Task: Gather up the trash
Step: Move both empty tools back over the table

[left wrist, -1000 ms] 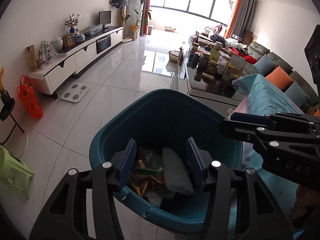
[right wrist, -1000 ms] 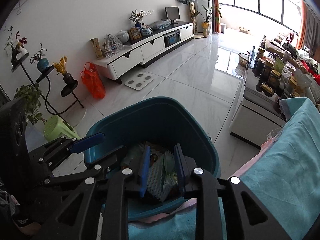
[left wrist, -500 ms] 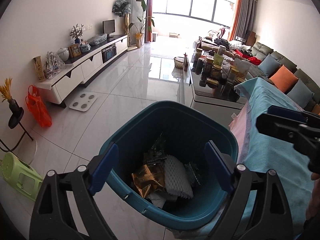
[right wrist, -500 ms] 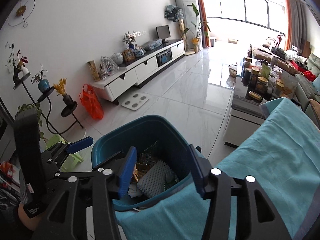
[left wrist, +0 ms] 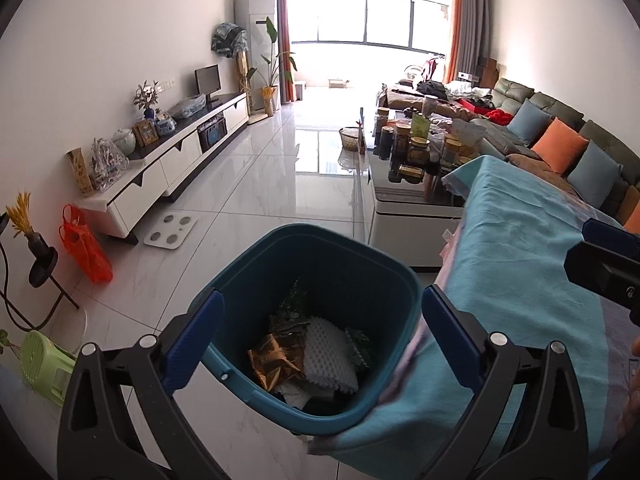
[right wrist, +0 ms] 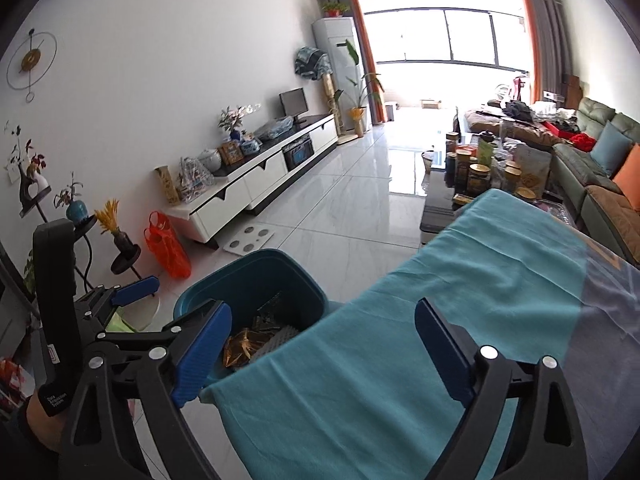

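Note:
A teal trash bin (left wrist: 320, 248) stands on the floor beside the teal-covered table (left wrist: 520, 248). Inside it lie a white foam net (left wrist: 328, 352), a gold wrapper (left wrist: 276, 360) and green packets. My left gripper (left wrist: 320, 336) hovers above the bin, its jaws opening wide with nothing held between them. In the right wrist view the bin (right wrist: 248, 280) sits at lower left and the left gripper (right wrist: 132, 292) shows beside it. My right gripper (right wrist: 320, 352) is over the table's edge, jaws opening and empty.
A white TV cabinet (left wrist: 168, 160) lines the left wall, with an orange bag (left wrist: 86, 248) and a white scale (left wrist: 170, 230) on the floor before it. A green stool (left wrist: 40, 364) stands at lower left. A coffee table with jars (left wrist: 412, 200) and a sofa (left wrist: 560, 140) lie ahead right.
Both grippers opened and let the trash fall into the bin, then drew back and up from it. The right gripper shifted right, over the teal cloth.

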Tool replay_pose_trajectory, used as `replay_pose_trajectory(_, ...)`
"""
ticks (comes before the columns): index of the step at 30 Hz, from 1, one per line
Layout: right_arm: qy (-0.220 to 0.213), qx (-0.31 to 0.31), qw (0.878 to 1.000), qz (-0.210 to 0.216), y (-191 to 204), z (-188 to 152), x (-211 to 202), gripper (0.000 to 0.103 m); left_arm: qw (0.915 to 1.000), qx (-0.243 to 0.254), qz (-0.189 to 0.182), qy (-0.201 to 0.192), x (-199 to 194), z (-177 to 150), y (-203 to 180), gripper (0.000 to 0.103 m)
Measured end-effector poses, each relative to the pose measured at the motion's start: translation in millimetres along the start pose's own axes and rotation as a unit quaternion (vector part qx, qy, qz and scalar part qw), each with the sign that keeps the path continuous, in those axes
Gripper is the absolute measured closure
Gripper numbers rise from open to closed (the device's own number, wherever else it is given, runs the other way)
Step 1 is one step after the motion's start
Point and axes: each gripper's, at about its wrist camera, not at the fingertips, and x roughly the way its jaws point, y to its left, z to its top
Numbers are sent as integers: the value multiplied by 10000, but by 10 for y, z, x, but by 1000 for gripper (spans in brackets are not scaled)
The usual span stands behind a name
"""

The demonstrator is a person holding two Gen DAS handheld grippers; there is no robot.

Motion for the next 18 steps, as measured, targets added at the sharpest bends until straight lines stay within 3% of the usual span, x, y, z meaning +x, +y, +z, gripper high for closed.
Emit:
replay_pose_trajectory(11, -564, 538, 9957, -492, -573, -403, -753, 7, 9973, 459, -518, -240, -523, -35, -745, 6)
replay_pose_trajectory(18, -910, 791, 9889, -868, -721, -752, -1258, 7, 9907, 673, -1124, -376, -871, -148, -1156, 6)
